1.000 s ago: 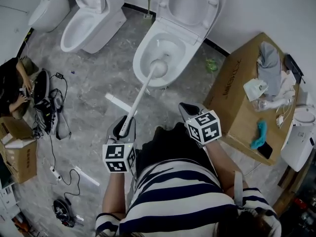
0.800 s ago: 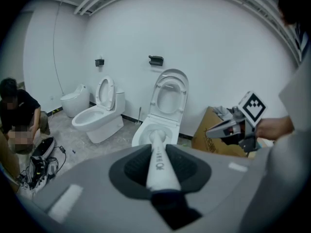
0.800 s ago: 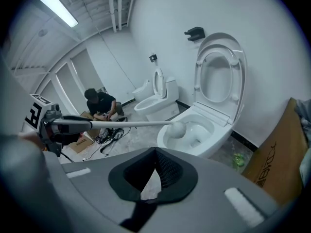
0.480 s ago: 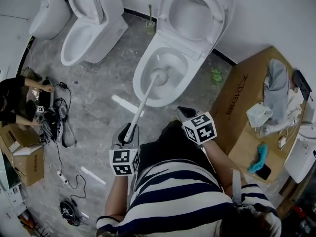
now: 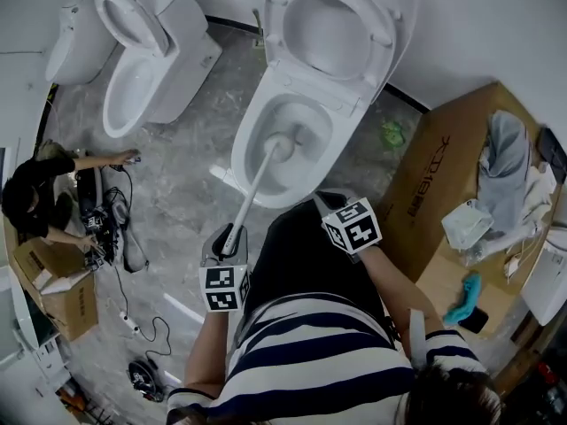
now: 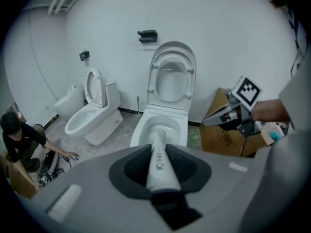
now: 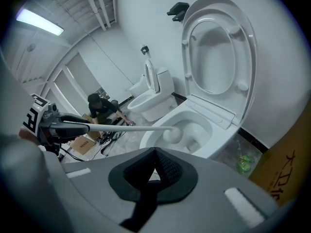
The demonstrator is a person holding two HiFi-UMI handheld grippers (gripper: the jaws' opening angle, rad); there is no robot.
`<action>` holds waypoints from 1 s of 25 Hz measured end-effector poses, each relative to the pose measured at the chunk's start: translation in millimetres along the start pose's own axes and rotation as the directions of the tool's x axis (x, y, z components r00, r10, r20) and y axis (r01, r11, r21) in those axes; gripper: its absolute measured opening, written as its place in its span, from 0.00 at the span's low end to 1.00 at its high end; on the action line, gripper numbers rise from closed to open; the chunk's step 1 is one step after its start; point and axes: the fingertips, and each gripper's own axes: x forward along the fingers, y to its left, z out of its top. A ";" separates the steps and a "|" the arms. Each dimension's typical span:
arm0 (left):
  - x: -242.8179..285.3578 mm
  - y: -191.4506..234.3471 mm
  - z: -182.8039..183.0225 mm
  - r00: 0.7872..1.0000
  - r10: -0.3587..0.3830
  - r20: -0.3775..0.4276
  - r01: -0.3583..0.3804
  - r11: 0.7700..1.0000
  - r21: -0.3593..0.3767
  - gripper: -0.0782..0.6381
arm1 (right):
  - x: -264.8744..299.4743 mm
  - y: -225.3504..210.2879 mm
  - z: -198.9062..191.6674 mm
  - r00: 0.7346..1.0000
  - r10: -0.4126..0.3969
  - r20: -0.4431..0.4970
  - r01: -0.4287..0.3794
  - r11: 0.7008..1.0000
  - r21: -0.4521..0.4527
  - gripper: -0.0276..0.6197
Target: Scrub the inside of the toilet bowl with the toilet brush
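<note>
A white toilet [image 5: 266, 171] stands with seat and lid [image 5: 332, 25] raised. The white toilet brush [image 5: 255, 184] slants from my left gripper [image 5: 227, 237] up into the bowl, its round head [image 5: 280, 144] inside the bowl. My left gripper [image 6: 156, 171] is shut on the brush handle [image 6: 158, 164]. In the right gripper view the brush head [image 7: 173, 133] sits in the bowl [image 7: 194, 125]. My right gripper [image 5: 332, 204] hovers near the bowl's front right rim; its jaws [image 7: 154, 174] are shut with nothing between them.
A second toilet [image 5: 142, 60] stands at left, a third fixture [image 5: 75, 38] beyond it. A person [image 5: 40, 193] crouches at far left among cables and cardboard boxes [image 5: 58, 295]. A large cardboard box [image 5: 452, 202] with cloths sits at right. A green object [image 5: 392, 133] lies on the floor.
The brush head has stayed in the bowl while the view shifted; both grippers now sit closer to the toilet. The person at left reaches an arm out across the floor.
</note>
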 end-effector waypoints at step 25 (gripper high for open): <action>129.2 27.3 -4.5 0.983 -0.057 -0.172 0.094 0.973 0.212 0.11 | 124.0 -55.3 -11.7 0.992 -0.012 -0.127 0.030 0.989 0.142 0.04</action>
